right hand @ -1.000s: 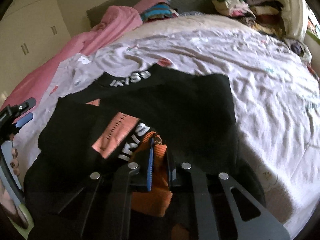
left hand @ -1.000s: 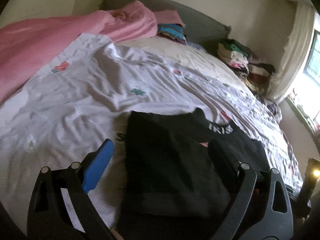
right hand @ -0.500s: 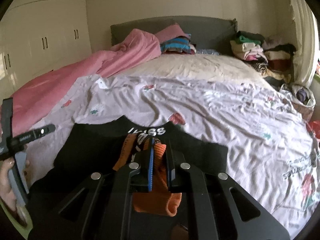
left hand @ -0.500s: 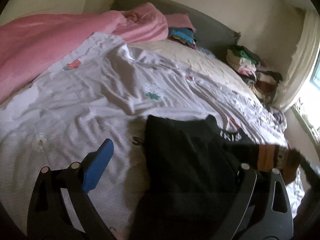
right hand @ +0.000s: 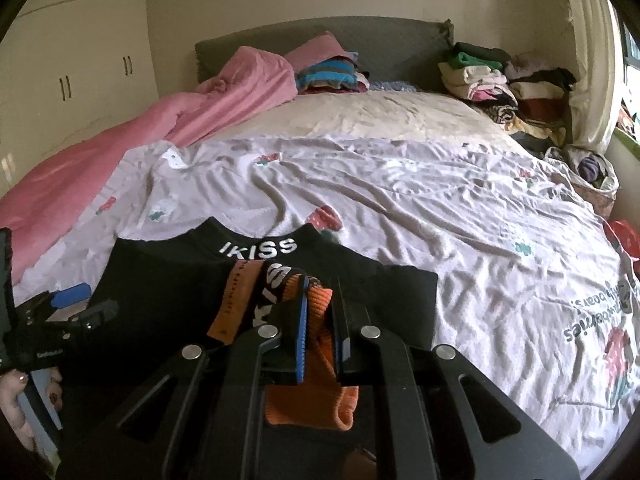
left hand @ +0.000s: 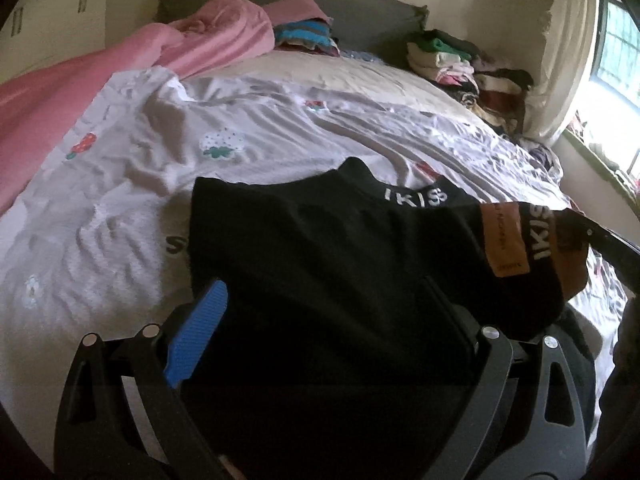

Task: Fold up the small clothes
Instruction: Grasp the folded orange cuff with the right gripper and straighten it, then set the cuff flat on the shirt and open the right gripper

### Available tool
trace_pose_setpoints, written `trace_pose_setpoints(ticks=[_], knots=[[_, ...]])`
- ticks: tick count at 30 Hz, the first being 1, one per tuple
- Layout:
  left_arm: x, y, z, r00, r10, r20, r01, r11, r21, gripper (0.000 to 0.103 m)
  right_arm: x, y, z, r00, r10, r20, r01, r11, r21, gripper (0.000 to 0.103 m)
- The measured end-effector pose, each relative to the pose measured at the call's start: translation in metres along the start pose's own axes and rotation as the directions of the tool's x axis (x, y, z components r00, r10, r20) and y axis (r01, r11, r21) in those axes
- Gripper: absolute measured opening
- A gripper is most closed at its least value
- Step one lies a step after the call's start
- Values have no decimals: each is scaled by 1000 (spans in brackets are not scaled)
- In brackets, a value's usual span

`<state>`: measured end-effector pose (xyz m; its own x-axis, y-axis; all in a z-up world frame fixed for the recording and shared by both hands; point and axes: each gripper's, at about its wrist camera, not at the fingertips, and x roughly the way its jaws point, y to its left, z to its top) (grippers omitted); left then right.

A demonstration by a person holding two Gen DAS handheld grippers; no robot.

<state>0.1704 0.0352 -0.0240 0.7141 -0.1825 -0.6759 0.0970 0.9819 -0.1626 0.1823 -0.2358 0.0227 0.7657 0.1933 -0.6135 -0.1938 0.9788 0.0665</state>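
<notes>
The right gripper (right hand: 320, 336) has its two blue-padded fingers pressed close together on the orange knitted cuff (right hand: 316, 384) of a sleeve. The cuff bunches up between the fingers and hangs out below them. That sleeve belongs to a small black sweater with white "IKISS" letters on the collar (right hand: 256, 280), and it is lifted up over the front of the sweater.

The left gripper (left hand: 328, 336) has its fingers spread wide apart. One blue pad (left hand: 196, 340) sits at the left edge of the black cloth, and the dark finger on the other side is over the cloth. I cannot tell if they touch it.

The sweater lies flat near the front edge of a big bed, on a wrinkled pale sheet with little strawberry pictures (right hand: 400, 208). A fluffy pink blanket (right hand: 168, 128) is heaped along the left side. Piles of folded clothes (right hand: 492, 76) sit by the grey headboard (right hand: 380, 40). White cupboard doors (right hand: 80, 60) stand on the left wall.
</notes>
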Motion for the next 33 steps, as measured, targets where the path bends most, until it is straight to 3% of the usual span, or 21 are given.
trace_pose_setpoints(ticks=[9,12,13,20,33], knots=[[3,-11,-5,999,-48,-8,48,999,4,86,4,-13,-7,998,-51,-24,52,997,52,16],[4,-13,-6,998,-57,-16,57,998,7,85,1,-16,-9,999,-46,-28,48,996,73,26],[4,-13,-6,998,-57,-19,57,998,6,85,0,-16,-10,999,-41,-28,43,996,76,31],[20,-8,-12,994,-33,-104,34,999,2,64,4,-1,-20,997,20,-70,-16,998,61,34],[23,-1,-18,990,-32,-138,31,999,-6,61,23,38,-38,983,99,-152,-98,995,13,42]])
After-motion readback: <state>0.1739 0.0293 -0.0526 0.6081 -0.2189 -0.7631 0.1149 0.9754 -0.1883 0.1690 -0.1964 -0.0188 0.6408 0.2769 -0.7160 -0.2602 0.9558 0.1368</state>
